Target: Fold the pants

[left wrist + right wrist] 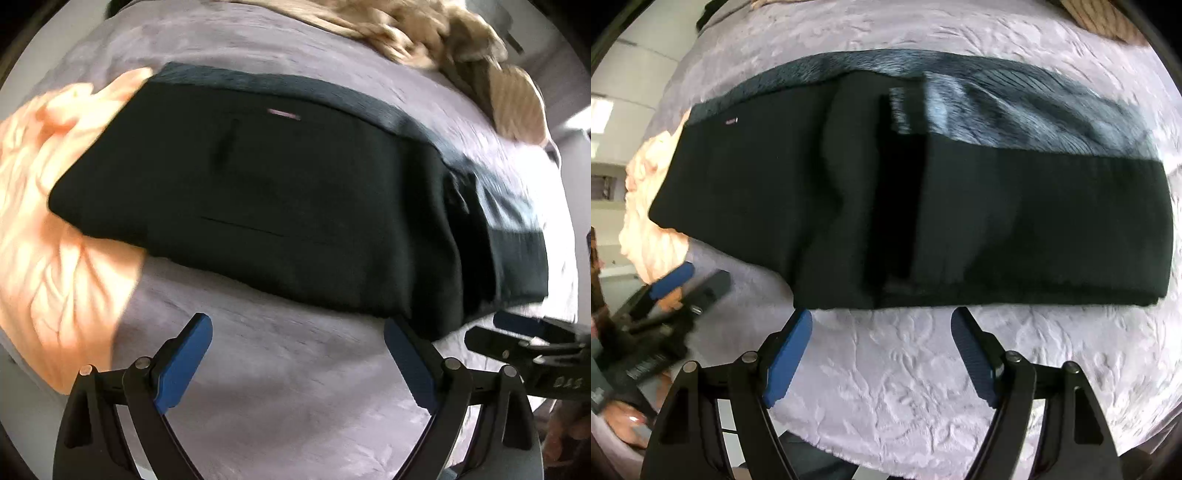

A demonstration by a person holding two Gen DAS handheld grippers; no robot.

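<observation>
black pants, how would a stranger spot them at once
Start from the pale lilac embossed bedspread that fills the view. The black pants lie across its middle as a long folded band. They are the only dark garment, next to a peach one.

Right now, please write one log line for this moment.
task: fold pants | black pants: folded, flat on lilac bedspread | left gripper: open, empty | right gripper: open, empty | peach cloth: beside pants

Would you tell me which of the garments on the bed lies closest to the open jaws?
The black pants, folded into a long band straight ahead. The peach garment lies under their far-left end, and the tan one sits behind.
</observation>
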